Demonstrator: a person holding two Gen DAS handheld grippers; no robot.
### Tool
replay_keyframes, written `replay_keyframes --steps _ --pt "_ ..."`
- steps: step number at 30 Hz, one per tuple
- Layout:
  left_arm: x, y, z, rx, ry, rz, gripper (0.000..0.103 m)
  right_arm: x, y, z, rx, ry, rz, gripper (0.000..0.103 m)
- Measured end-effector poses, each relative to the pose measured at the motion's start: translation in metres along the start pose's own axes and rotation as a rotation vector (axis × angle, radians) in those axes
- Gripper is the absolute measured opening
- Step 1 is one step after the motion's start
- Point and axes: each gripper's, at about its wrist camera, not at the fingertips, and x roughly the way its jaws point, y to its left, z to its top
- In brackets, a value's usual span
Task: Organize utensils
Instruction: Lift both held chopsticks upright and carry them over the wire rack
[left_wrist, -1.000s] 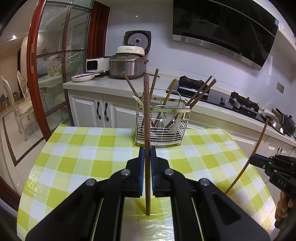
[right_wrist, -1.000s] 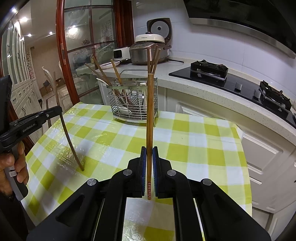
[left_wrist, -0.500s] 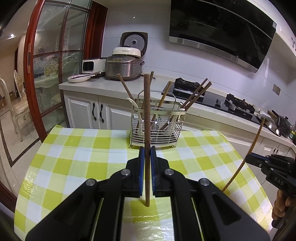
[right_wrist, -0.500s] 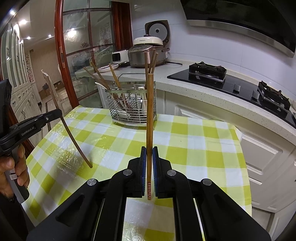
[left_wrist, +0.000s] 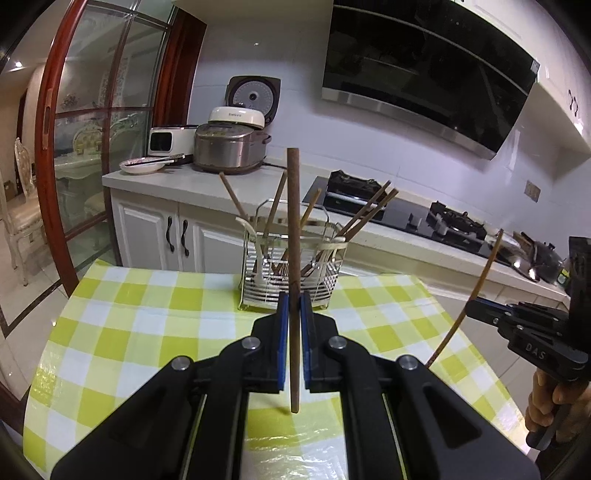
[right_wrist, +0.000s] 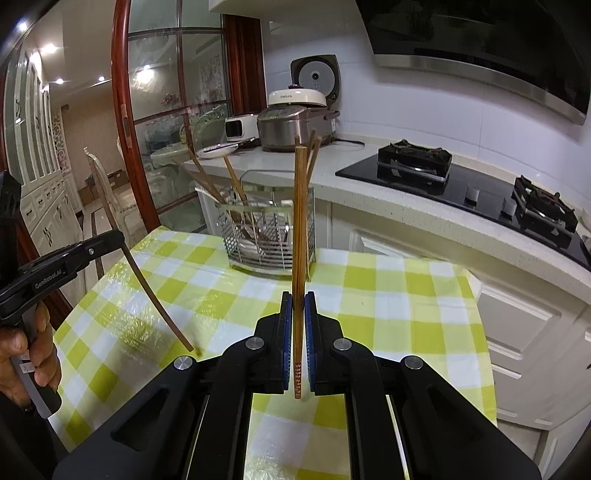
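My left gripper is shut on a dark brown chopstick, held upright above the table. My right gripper is shut on a lighter bamboo chopstick, also upright. A wire utensil basket with several chopsticks and white spoons stands at the table's far edge, ahead of both grippers; it also shows in the right wrist view. The right gripper with its chopstick shows at the right of the left wrist view. The left gripper with its chopstick shows at the left of the right wrist view.
The table has a yellow-and-white checked cloth. Behind it runs a white counter with a rice cooker, a plate and a gas hob. A glass door with a red frame stands at the left.
Both grippers have risen and tilted a little, keeping their chopsticks. The basket sits lower in both views and the dark chopstick leans more in the right wrist view.
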Motion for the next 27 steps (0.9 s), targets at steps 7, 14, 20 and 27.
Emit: replay_keyframes --steps 7,14,20,27 --pt "-0.007 0.010 0.027 -0.032 -0.025 -0.076 0.006 -0.005 0.003 0.030 -0.015 -0.032 -0.002 0.008" --pt "-0.014 -0.001 0.075 0.028 -0.090 -0.060 0.006 -0.011 0.006 0.079 -0.029 -0.078 0.048 0.008" --pt "-0.012 -0.017 0.119 0.086 -0.159 -0.044 0.006 -0.009 0.008 0.133 -0.034 -0.132 0.064 0.008" --pt "-0.005 -0.024 0.166 0.126 -0.237 -0.019 0.006 0.008 0.017 0.185 -0.039 -0.173 0.061 0.008"
